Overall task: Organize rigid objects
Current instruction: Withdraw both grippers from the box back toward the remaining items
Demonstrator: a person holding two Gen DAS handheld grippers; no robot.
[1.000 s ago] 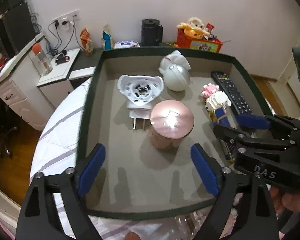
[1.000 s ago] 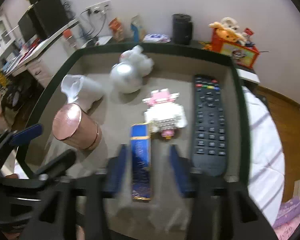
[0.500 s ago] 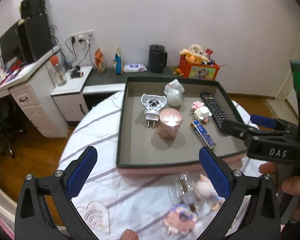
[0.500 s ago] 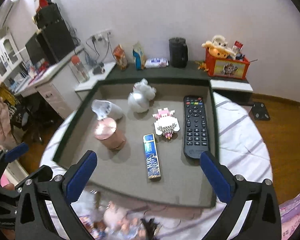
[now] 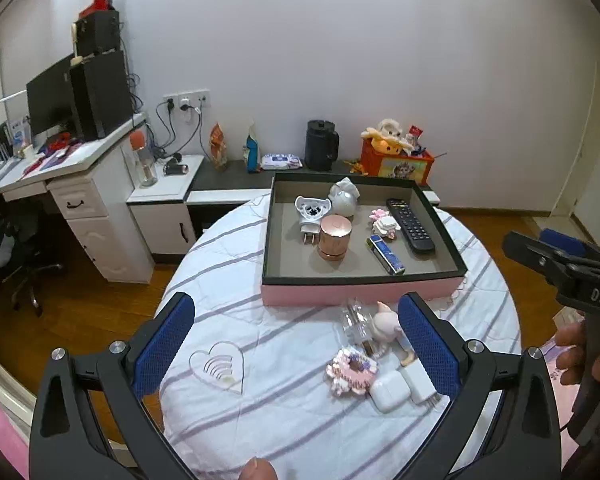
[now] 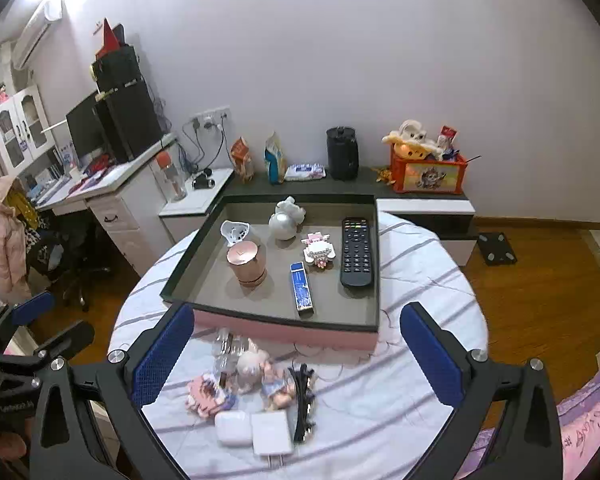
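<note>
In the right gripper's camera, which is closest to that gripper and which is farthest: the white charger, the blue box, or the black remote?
From the right gripper, nearest first:
1. White charger, on the striped cloth right between the fingers, outside the tray.
2. Blue box, inside the tray, near its front edge.
3. Black remote, inside the tray on the right, reaching farther back.

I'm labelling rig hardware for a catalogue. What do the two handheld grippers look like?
Both match: the left gripper and the right gripper have black, angular plastic frames with silver screw heads at the joints. Their fingers carry blue, finely textured pads. In the left wrist view, the right gripper's body shows white "DAS" lettering. No sleeves or cables are visible.
</note>
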